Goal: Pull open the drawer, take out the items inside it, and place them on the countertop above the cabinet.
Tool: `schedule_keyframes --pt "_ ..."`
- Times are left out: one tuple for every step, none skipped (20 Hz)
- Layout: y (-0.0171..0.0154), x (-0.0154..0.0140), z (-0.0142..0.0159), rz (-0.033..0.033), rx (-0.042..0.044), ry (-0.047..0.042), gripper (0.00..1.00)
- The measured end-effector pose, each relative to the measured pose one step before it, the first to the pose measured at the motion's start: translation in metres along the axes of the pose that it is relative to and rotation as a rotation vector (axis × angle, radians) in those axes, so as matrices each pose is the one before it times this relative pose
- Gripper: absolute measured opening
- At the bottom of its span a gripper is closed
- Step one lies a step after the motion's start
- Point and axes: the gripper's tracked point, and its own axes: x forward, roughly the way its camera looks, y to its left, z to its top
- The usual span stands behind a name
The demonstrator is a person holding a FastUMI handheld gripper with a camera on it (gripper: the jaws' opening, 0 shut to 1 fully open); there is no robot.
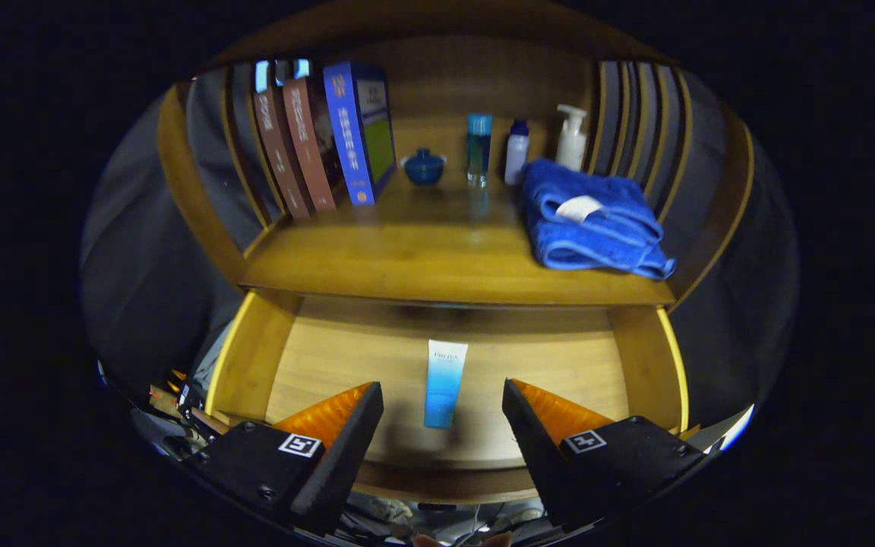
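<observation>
The gripper (443, 399) is spread wide over the open light wooden drawer (639, 357); the white-and-blue plastic tube (443, 384) lies between its fingers, long axis running straight ahead.

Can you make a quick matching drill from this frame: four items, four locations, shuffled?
Items:
1. tube
2. folded blue towel
3. books
4. blue lidded bowl

Places:
A. leaning at the countertop's left end
B. on the open drawer's floor, between the open gripper's fingers
C. at the back of the countertop, between the books and the bottles
D. right side of the countertop, in front of the pump bottle

Pairs: 1-B, 2-D, 3-A, 4-C
</observation>
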Motion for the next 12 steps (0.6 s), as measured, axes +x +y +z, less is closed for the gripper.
schedule_keyframes --pt "0.00393 0.01457 -0.0058 0.0168 0.01773 0.06203 1.0" --pt "0.00065 0.0101 -0.00342 0.00208 0.01629 0.03632 1.0" --pt "-0.0038 0.01238 -0.00482 -0.02171 -0.01245 0.04414 0.99" --pt "-0.00696 0.00893 -0.00198 -0.0265 -0.02572 0.02644 0.99" --pt "-0.00753 0.01133 -0.00358 -0.02832 -0.02123 0.0264 1.0" --pt "-0.00342 0.00961 -0.00673 -0.00978 -0.00257 0.03262 1.0" --pt "-0.00132 0.00776 -0.00538 -0.00451 0.01022 0.02143 1.0" --pt "-0.00147 0.00429 -0.00379 -0.00263 0.00231 0.01812 1.0" --pt "0.00066 0.01079 -0.0029 0.00664 0.012 0.01388 1.0" --pt "-0.00001 0.00477 -0.00304 0.00323 0.01519 0.01237 0.98" --pt "0.00058 0.00111 -0.003 0.00202 0.00983 0.01131 0.96" --pt "0.0022 0.00419 -0.00051 0.00484 0.00331 0.01097 0.91"
